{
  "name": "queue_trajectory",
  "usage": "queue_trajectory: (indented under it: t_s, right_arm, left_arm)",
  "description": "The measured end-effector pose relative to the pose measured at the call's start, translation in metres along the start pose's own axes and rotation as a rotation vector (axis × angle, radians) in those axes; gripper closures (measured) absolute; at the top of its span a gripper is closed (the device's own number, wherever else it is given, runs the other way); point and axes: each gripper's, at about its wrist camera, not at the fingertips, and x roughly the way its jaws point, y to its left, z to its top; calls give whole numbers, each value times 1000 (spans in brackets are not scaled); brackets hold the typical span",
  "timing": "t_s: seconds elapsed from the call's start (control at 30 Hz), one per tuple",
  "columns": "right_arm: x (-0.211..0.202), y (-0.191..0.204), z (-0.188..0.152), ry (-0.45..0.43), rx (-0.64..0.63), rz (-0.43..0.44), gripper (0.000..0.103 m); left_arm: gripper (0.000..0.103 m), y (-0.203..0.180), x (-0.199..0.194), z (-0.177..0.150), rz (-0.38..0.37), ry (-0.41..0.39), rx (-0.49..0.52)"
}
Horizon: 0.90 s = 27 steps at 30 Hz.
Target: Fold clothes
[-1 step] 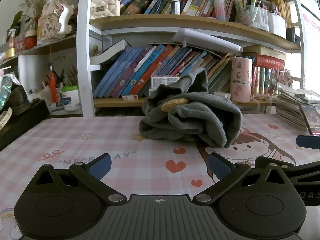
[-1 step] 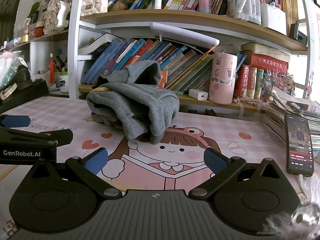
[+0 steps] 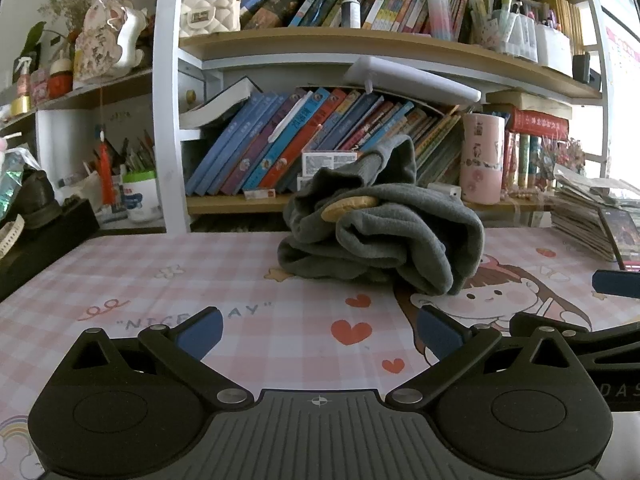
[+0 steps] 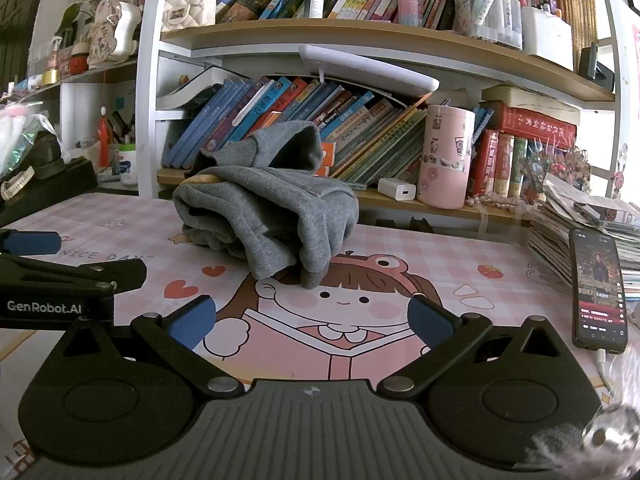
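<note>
Left wrist view: crumpled grey fleece garment [image 3: 380, 236] is sitting mid pink checked desk mat [image 3: 200, 280]; left gripper [image 3: 320, 336] & right gripper [image 4: 310, 324] are hovering w/ fingers spread, nothing gripped, prob. lining up a first grab.

Desk [image 3: 120, 280] covered by a pink checked mat printed with hearts, a cartoon girl and the words "NICE DAY". Along the desk's far edge stands a white-framed bookshelf [image 3: 168, 120] with wooden boards. Lower board: leaning row of books [image 3: 280, 148], mostly blue and red spines. Upper board [image 3: 360, 40]: more books, a cream quilted handbag [image 3: 208, 12], pen holders [image 3: 516, 28]. A pink cylindrical canister [image 4: 446, 156] sits on the lower board toward the right. Stack of magazines [image 4: 560, 232] at the desk's right edge, a lit phone [image 4: 598, 288] leaning on it. Strong daylight enters from the right; wall at upper left is pale.
</note>
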Motion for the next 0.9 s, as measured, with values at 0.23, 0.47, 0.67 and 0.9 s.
queue_trajectory:
  t_s: [0.23, 0.47, 0.67, 0.9]
  right_arm:
    - [0, 0, 0, 3, -2, 1, 0]
    - [1, 0, 1, 5, -3, 2, 0]
    - [1, 0, 1, 7, -4, 3, 0]
    - [1, 1, 0, 8, -5, 3, 0]
  left_arm:
    - [0, -1, -1, 1, 4, -6, 1]
    - [0, -3, 4, -3, 1, -4, -6]
    - [0, -1, 2, -1, -1, 1, -9]
    - [0, -1, 1, -1, -1, 1, -9]
